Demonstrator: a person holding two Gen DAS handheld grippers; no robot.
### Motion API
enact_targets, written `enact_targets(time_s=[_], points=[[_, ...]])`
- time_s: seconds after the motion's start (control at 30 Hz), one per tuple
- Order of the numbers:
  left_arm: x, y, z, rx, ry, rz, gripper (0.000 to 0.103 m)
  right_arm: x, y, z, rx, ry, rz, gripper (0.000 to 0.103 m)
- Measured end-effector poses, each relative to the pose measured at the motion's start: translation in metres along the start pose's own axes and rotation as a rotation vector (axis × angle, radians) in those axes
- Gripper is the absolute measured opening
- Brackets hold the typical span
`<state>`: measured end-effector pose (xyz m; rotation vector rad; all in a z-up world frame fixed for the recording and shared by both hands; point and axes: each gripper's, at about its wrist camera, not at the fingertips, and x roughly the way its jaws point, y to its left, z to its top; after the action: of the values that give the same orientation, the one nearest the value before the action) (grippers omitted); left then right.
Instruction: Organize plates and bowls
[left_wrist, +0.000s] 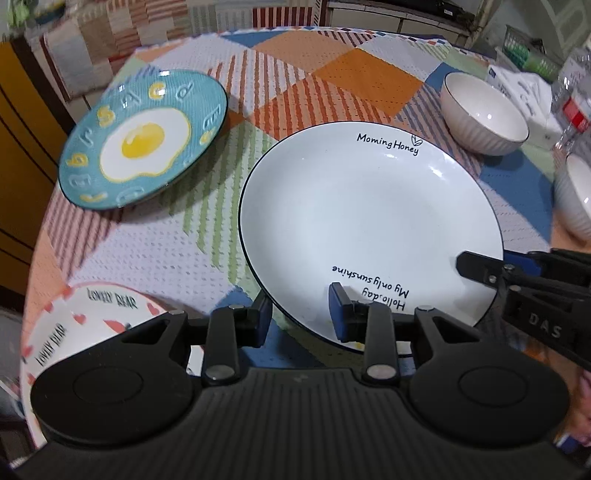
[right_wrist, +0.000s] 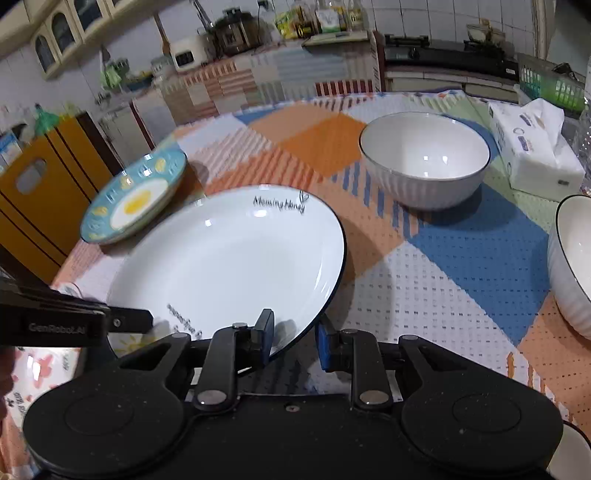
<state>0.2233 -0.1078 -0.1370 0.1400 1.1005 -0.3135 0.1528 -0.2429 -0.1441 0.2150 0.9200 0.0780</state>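
A large white plate (left_wrist: 369, 221) (right_wrist: 229, 258) with a dark rim and black lettering is held by both grippers just above the patchwork tablecloth. My left gripper (left_wrist: 302, 315) is shut on its near rim, one blue pad under the plate and one on top. My right gripper (right_wrist: 294, 338) is shut on the rim further to the right, and it shows at the right edge of the left wrist view. A blue plate (left_wrist: 144, 140) (right_wrist: 135, 201) with a fried-egg picture lies at the far left. A bear-print plate (left_wrist: 74, 325) sits at the near left.
Two white ribbed bowls stand on the right, one farther back (left_wrist: 484, 114) (right_wrist: 424, 162) and one nearer the edge (left_wrist: 574, 199) (right_wrist: 576, 266). A tissue pack (right_wrist: 535, 147) and a plastic bottle (left_wrist: 576, 107) sit at the far right. A yellow cabinet (right_wrist: 44, 192) borders the table's left side.
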Motion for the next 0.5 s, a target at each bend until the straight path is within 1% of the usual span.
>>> enact_targets(time_s=[0.03, 0.1, 0.17, 0.23, 0.33, 0.4, 0.47, 0.5], points=[[0.001, 0.000, 0.000, 0.000, 0.005, -0.001, 0.031, -0.001, 0.002, -0.001, 0.001, 0.010, -0.002, 0.029], [0.005, 0.002, 0.001, -0.014, 0.037, -0.026, 0.031, -0.001, 0.004, 0.000, -0.005, 0.029, -0.018, 0.028], [0.010, 0.003, 0.000, -0.034, 0.058, -0.035, 0.032, 0.002, 0.007, 0.000, -0.029, 0.042, -0.059, 0.028], [0.011, 0.006, 0.001, -0.041, 0.055, -0.040, 0.031, 0.003, 0.009, 0.001, -0.044, 0.047, -0.079, 0.028], [0.010, 0.014, 0.004, -0.068, 0.069, -0.067, 0.031, 0.003, 0.008, 0.005, -0.035, 0.067, -0.080, 0.029], [0.000, 0.013, 0.003, -0.033, 0.042, -0.040, 0.031, 0.000, 0.009, 0.009, -0.044, 0.078, -0.101, 0.029], [-0.014, 0.012, 0.002, 0.010, 0.028, -0.031, 0.031, -0.011, 0.016, 0.011, -0.104, 0.045, -0.148, 0.029], [-0.020, 0.012, 0.002, 0.020, 0.028, -0.038, 0.031, -0.017, 0.018, 0.013, -0.127, 0.037, -0.151, 0.030]])
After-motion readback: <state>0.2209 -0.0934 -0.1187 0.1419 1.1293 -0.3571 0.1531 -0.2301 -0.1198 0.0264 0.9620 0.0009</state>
